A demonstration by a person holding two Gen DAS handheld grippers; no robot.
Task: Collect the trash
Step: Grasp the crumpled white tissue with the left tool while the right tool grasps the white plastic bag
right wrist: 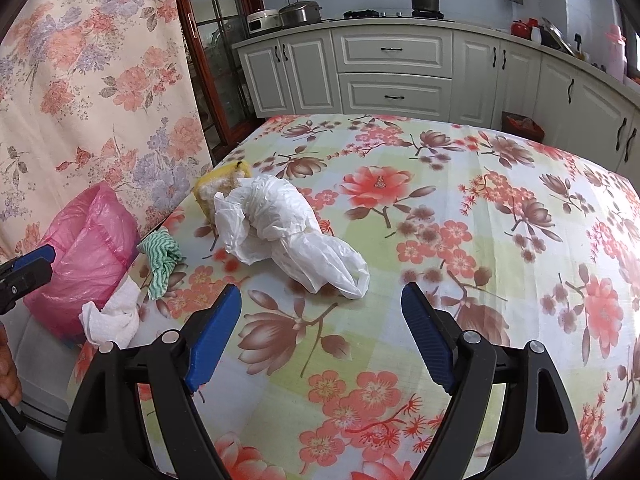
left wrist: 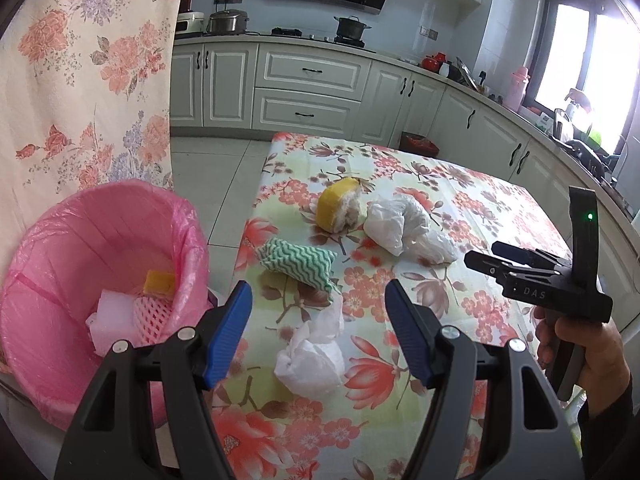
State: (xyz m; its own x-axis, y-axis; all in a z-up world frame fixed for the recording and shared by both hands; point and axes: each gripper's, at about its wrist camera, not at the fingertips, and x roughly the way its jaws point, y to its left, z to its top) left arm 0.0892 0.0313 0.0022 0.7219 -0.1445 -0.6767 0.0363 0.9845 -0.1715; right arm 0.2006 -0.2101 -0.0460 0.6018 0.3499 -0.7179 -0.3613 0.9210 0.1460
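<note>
My left gripper is open and empty above a crumpled white tissue near the table's left edge. Beyond it lie a green zigzag cloth, a yellow fruit peel and a white plastic bag. A pink-lined trash bin stands left of the table and holds foam net, white foam and an orange piece. My right gripper is open and empty, just short of the plastic bag. The right wrist view also has the cloth, tissue, peel and bin.
The table has a floral cloth. A floral curtain hangs behind the bin. Kitchen cabinets and a small red bin stand beyond the table. The right gripper also shows at the right of the left wrist view.
</note>
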